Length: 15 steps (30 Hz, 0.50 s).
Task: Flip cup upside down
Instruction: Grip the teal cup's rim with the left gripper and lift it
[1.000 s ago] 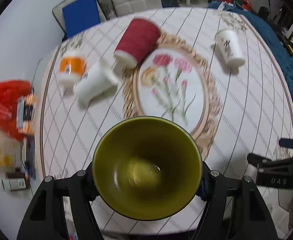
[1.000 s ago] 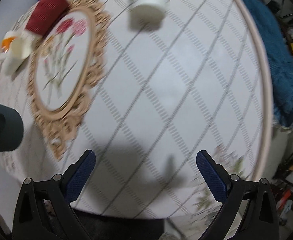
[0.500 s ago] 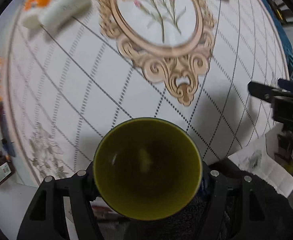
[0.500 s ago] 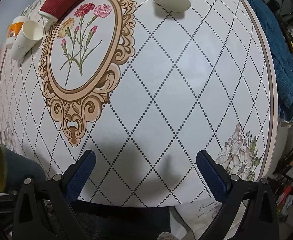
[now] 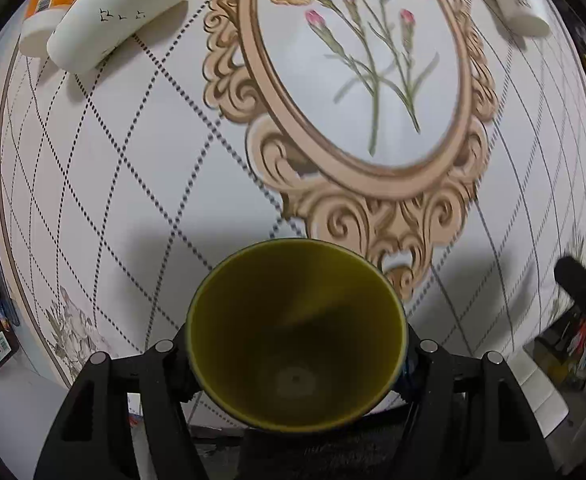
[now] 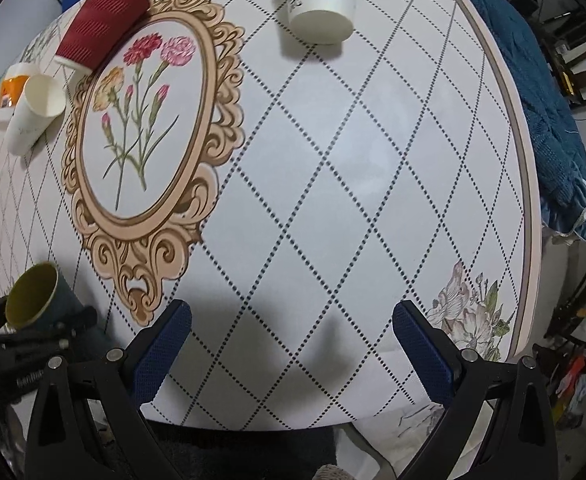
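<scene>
A: Where is the cup [image 5: 296, 334]?
B: Pinched in the left gripper [image 5: 297, 354], mouth tilted toward the table [image 6: 333, 168] edge. The right gripper [image 6: 291, 350] is spread, holding nothing.
A: Best approach?
B: Finish the wrist roll — then lower rim-first onto bare cloth.

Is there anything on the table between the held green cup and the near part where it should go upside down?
Nothing visible. The left gripper holds the green cup over bare tablecloth; the other cups lie at the far side.
</scene>
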{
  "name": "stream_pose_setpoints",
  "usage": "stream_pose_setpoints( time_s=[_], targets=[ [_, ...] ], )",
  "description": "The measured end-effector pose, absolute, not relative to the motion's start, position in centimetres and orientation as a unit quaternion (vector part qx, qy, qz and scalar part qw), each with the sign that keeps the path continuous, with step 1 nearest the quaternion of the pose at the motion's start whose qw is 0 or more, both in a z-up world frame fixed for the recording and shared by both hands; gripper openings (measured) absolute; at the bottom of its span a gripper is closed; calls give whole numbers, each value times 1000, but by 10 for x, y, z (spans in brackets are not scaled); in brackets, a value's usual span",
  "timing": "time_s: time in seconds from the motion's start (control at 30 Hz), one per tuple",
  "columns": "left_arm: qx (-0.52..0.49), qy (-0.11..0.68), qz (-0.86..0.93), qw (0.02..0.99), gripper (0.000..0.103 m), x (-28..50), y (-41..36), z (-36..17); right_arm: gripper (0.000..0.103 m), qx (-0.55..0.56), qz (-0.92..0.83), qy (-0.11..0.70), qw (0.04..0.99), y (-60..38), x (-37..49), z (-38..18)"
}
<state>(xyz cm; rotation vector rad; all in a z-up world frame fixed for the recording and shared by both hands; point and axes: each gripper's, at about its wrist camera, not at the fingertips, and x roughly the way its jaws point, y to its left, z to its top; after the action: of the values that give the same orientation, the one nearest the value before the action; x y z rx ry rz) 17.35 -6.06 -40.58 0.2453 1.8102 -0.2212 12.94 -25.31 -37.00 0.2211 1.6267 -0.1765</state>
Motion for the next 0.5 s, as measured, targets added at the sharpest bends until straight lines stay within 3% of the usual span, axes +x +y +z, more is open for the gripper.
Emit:
stream_pose_setpoints(
  time_s=[0.5],
  targets=[
    [62,795,-45,602,68,198,-29,-438,102,99,-89,722,679,-254,140,-372]
  ],
)
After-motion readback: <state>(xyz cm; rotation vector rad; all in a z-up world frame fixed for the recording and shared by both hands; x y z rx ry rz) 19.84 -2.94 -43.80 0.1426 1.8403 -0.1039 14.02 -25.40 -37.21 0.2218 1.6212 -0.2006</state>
